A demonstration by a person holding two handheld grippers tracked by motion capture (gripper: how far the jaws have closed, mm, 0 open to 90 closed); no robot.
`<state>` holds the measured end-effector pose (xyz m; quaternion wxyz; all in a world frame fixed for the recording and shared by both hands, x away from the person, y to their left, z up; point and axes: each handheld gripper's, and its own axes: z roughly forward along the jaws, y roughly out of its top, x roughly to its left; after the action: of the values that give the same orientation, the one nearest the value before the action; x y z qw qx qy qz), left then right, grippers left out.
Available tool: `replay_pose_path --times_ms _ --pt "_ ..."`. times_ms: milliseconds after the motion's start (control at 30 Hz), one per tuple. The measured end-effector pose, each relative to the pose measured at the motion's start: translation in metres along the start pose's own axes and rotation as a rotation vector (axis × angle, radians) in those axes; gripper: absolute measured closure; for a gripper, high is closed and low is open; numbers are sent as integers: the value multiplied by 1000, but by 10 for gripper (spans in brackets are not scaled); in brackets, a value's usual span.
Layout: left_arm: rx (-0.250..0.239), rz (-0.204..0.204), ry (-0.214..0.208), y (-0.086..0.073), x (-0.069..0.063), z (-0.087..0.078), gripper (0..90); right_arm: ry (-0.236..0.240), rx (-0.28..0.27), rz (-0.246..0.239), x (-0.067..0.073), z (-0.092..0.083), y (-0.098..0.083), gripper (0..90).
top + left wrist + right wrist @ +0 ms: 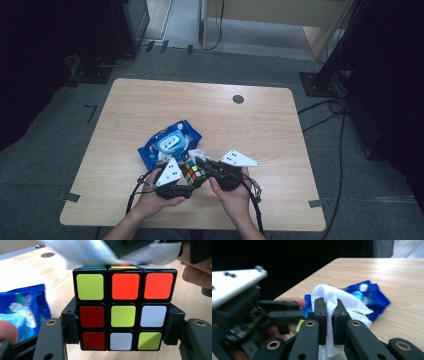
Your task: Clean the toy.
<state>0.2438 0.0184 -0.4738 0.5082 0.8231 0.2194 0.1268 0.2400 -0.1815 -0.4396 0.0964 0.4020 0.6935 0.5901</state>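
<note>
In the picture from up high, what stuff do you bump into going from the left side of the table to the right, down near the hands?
blue wipes packet → left gripper → puzzle cube → right gripper, pinching a white wipe

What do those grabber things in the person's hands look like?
Each hand holds a black grabber: the left gripper and the right gripper. Both have two chunky black jaws with brass-coloured rivets at the joints, a pale three-cornered plate dotted with small dark spots on top, and a black cable trailing back. The forearms are bare, with no sleeves showing.
</note>
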Motion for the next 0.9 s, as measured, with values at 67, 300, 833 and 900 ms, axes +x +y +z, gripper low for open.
replay_pose_path --times_ms 67,300,833,900 --pt "-4 -9 -2 0 1 0 341 26 -6 -10 7 2 0 857" --pt "-33 -71 24 -1 19 -10 342 93 0 -60 16 -2 3 855" --pt "-70 -109 67 -3 36 -22 342 -280 38 32 -75 -29 -12 842" --pt "-77 -110 67 -2 36 -23 341 -323 42 47 -82 -30 -14 812"
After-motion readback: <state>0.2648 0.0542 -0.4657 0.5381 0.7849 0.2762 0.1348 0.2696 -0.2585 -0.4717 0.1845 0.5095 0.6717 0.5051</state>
